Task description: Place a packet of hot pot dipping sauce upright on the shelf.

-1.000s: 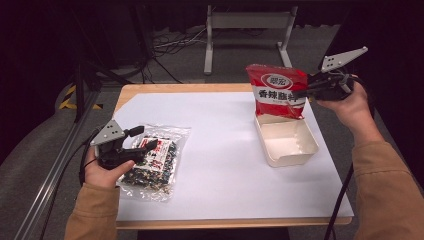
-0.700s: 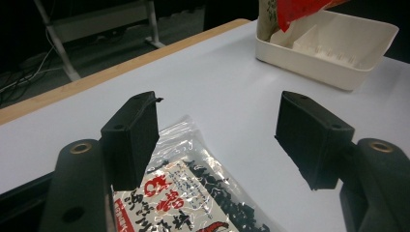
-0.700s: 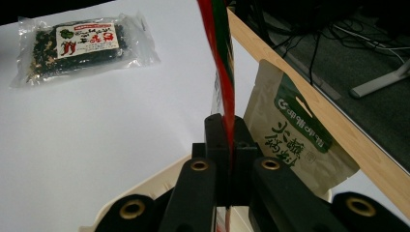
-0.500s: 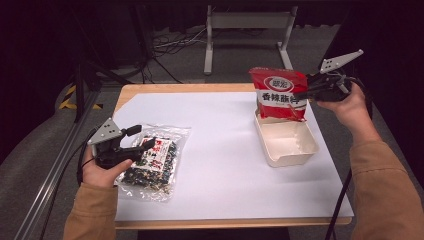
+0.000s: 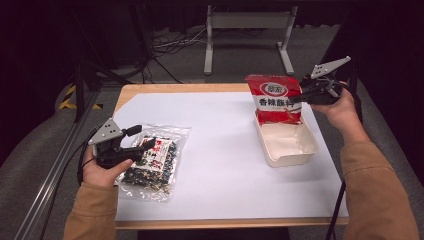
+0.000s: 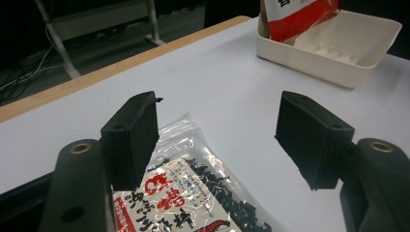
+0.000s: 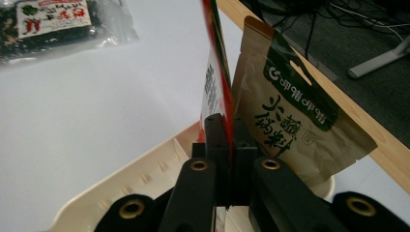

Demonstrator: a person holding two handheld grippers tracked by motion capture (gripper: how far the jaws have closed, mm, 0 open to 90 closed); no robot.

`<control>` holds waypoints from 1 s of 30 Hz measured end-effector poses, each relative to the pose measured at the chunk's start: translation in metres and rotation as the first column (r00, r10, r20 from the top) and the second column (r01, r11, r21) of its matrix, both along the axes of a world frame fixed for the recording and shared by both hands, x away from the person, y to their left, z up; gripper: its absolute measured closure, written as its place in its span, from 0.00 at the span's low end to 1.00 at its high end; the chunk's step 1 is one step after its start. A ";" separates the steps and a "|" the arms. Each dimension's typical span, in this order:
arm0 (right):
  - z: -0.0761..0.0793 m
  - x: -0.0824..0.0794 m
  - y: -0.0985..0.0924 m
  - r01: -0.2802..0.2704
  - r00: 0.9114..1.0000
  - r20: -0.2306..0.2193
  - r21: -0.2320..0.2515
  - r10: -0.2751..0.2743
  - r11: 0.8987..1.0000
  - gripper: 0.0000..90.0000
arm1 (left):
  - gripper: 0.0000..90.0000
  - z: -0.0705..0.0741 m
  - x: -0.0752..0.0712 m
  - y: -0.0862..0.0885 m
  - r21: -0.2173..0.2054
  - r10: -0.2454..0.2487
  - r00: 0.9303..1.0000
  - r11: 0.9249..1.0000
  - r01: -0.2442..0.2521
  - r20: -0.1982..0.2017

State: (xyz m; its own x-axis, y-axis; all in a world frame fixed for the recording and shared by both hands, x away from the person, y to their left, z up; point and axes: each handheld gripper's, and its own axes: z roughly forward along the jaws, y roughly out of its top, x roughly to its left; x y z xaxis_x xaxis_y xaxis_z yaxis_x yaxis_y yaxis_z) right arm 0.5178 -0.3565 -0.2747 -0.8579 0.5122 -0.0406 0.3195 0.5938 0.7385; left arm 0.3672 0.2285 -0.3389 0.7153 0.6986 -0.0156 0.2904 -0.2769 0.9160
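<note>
A red snack packet stands upright with its bottom in the far end of a white tray. My right gripper is shut on the packet's right edge; in the right gripper view the jaws pinch the thin red packet. A brown packet stands in the tray just behind it. At the left, a clear bag of dark snacks lies flat. My left gripper hovers over its near-left part, open, its jaws apart above the bag.
White paper covers the wooden table. The table's far edge is bare wood. A metal stand and cables lie on the floor beyond. The tray and red packet show far off in the left gripper view.
My right gripper has lowered the red packet, so its bottom now sits inside the tray. The left gripper and the clear bag have stayed put.
</note>
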 end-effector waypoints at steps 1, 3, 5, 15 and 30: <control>-0.002 0.001 0.001 0.007 1.000 0.002 -0.005 -0.007 1.000 1.00 | 0.35 0.000 0.000 0.000 0.001 0.012 1.000 1.000 -0.012 0.001; -0.005 0.002 0.003 0.016 1.000 0.014 -0.009 -0.016 1.000 1.00 | 0.34 -0.001 0.001 0.002 0.003 0.028 1.000 1.000 -0.028 -0.013; -0.009 0.005 0.006 0.026 1.000 0.018 -0.027 -0.025 0.999 1.00 | 0.35 -0.001 0.002 0.005 -0.001 0.046 0.999 0.999 -0.046 -0.011; -0.022 0.010 0.006 0.071 0.997 0.016 -0.007 -0.071 0.997 0.99 | 0.35 -0.003 0.004 0.008 -0.004 0.057 0.998 0.998 -0.057 -0.039; -0.043 0.009 -0.007 0.199 0.979 -0.026 -0.055 -0.201 0.978 0.99 | 0.34 -0.011 0.009 0.008 -0.046 0.051 0.998 0.998 -0.052 -0.026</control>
